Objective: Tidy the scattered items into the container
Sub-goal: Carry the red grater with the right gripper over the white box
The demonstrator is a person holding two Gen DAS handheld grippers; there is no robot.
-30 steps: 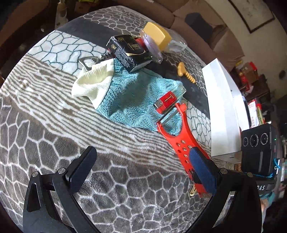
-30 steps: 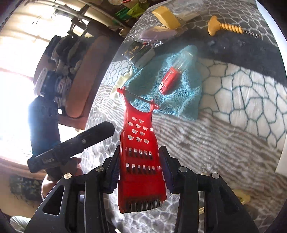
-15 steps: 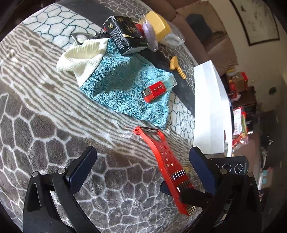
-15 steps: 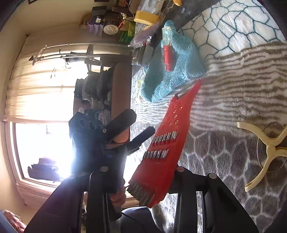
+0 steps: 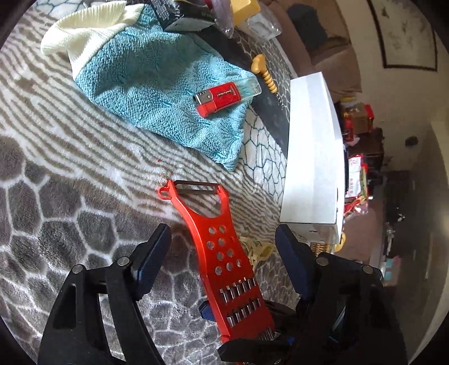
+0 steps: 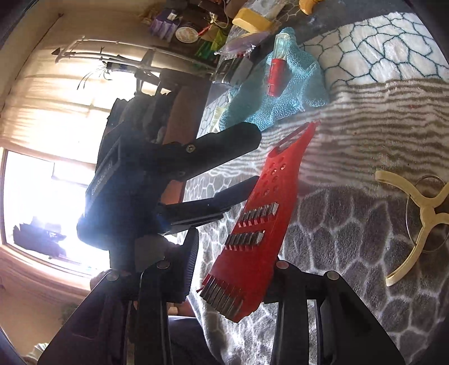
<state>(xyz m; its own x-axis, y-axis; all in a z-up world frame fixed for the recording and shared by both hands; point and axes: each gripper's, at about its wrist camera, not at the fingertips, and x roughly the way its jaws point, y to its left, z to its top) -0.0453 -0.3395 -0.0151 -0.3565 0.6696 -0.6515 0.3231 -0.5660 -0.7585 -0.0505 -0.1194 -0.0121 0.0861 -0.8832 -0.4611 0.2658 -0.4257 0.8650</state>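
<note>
A red grater with a peeler blade (image 5: pixel 221 252) is held up above the patterned blanket by my right gripper (image 6: pixel 233 269), which is shut on its toothed end (image 6: pixel 252 233). My left gripper (image 5: pixel 224 250) is open, with one finger on each side of the grater and apart from it; it also shows in the right wrist view (image 6: pixel 213 168). A white box (image 5: pixel 311 157) stands at the right. A red lighter (image 5: pixel 221 98) lies on a teal towel (image 5: pixel 157 89).
A yellow-handled corkscrew (image 5: pixel 263 70), a black box (image 5: pixel 185 14) and plastic-wrapped items (image 5: pixel 244 11) lie at the far end. A cream egg slicer (image 6: pixel 421 216) lies on the blanket at the right. A sofa and cluttered shelves stand beyond.
My right gripper has lifted the grater, tilted it and brought it between the open left fingers. The left gripper has moved nearer to the white box.
</note>
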